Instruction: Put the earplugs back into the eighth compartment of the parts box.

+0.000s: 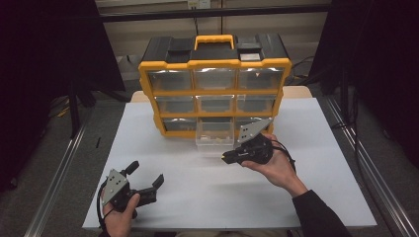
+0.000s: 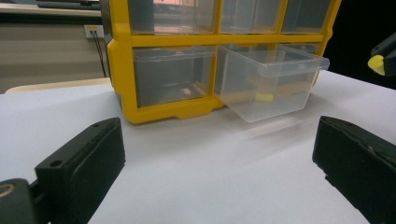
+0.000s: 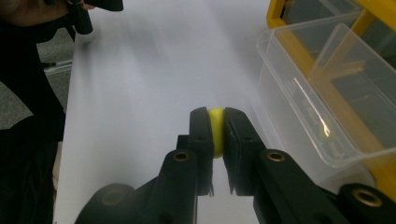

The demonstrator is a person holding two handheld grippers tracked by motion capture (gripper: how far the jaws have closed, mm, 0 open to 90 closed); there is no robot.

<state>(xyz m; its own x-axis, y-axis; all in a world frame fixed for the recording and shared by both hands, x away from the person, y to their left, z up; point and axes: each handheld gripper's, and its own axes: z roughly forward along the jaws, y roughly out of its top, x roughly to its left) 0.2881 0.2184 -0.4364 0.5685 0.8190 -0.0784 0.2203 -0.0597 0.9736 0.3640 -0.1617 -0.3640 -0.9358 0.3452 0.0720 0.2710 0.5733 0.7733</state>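
Right gripper (image 3: 215, 122) fingers clamp yellow piece (image 3: 216, 128) beside drawer (image 3: 299, 93) rim; left gripper (image 1: 146, 180) fingers spread wide.

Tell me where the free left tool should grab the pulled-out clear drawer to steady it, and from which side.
Probably the clear drawer's front lip, approached from the table side straight at its face. That rim flares outward and juts past the yellow organizer, so it offers an edge to pinch. The left tool stands open; the right tool is shut on a small yellow piece.
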